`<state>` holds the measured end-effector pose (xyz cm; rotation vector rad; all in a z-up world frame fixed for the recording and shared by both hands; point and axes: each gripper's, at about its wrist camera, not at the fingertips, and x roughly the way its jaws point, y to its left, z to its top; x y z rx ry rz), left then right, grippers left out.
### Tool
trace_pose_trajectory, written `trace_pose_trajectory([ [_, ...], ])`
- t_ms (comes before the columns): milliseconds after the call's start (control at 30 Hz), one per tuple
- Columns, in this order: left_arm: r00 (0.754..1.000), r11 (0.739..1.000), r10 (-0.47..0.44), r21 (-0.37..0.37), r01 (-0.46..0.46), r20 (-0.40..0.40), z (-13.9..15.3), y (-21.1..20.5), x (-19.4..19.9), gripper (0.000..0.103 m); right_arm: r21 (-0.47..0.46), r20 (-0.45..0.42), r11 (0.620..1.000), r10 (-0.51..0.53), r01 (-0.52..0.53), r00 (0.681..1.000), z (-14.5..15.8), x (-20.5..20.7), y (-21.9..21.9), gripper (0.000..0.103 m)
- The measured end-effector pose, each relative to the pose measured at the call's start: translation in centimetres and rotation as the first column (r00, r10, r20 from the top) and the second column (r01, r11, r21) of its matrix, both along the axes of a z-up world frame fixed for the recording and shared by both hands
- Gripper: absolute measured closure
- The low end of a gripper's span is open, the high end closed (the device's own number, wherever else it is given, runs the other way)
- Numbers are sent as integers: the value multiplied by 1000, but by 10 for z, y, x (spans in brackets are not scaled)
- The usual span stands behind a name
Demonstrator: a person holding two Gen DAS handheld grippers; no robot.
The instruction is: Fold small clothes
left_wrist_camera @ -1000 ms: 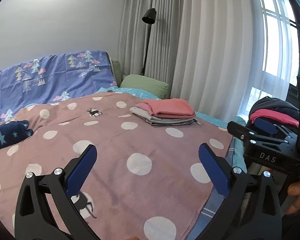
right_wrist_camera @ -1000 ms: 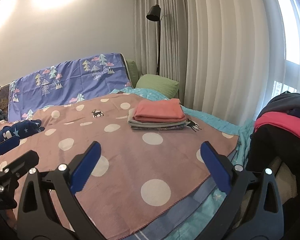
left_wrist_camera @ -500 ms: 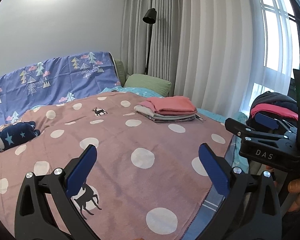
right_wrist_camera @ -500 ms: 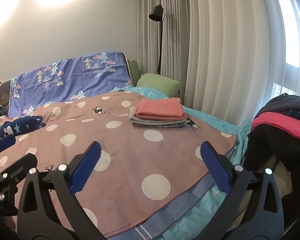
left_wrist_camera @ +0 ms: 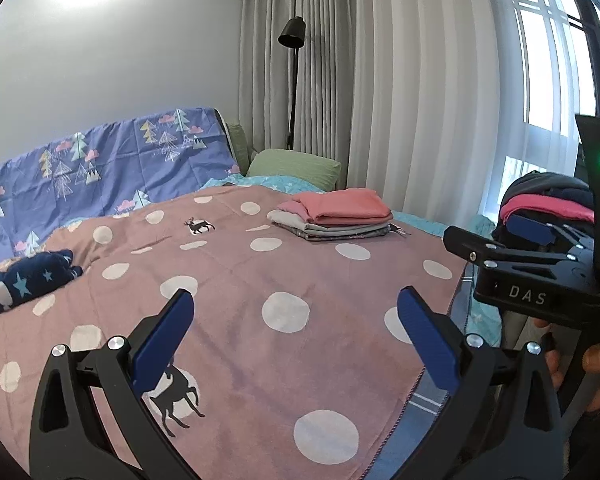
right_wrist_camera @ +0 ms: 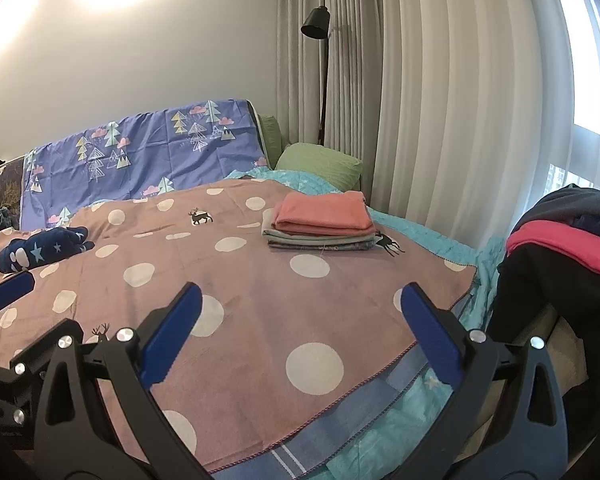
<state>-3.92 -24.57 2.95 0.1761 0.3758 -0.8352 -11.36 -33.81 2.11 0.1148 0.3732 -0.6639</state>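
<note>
A stack of folded clothes (left_wrist_camera: 334, 216), pink on top of grey, lies at the far right of the pink polka-dot blanket (left_wrist_camera: 260, 280); it also shows in the right wrist view (right_wrist_camera: 322, 226). A pile of unfolded clothes (right_wrist_camera: 568, 236), dark grey and pink, sits at the right beside the bed, and shows in the left wrist view (left_wrist_camera: 546, 200). My left gripper (left_wrist_camera: 294, 336) is open and empty above the blanket's near part. My right gripper (right_wrist_camera: 300, 332) is open and empty over the blanket's near right edge.
A dark blue star-patterned garment (right_wrist_camera: 44, 248) lies at the blanket's left side. A blue tree-print sheet (right_wrist_camera: 140, 156) covers the headboard, with a green pillow (right_wrist_camera: 320, 162) beside it. A black floor lamp (right_wrist_camera: 320, 60) stands by the curtains. The blanket's edge (right_wrist_camera: 380, 380) hangs over a turquoise sheet.
Both grippers have drawn back and tilted slightly, so the bed sits lower and farther in view. Both stay open and empty. The clothes have not moved.
</note>
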Motion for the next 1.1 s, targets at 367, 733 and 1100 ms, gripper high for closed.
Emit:
trace_pose_trajectory([
  [367,1000,1000,8,10,-8,4,1,-2,-2,1,-4,-1,1000,5,-5,1000,-4,0,2,2],
  [733,1000,1000,-5,20,5,-10,-3,-2,-2,1,-2,-12,1000,9,-9,1000,-6,1,3,2],
  [1100,999,1000,6,22,-5,-36,-6,-1,3,1,1,-21,1000,12,-12,1000,-8,3,4,2],
])
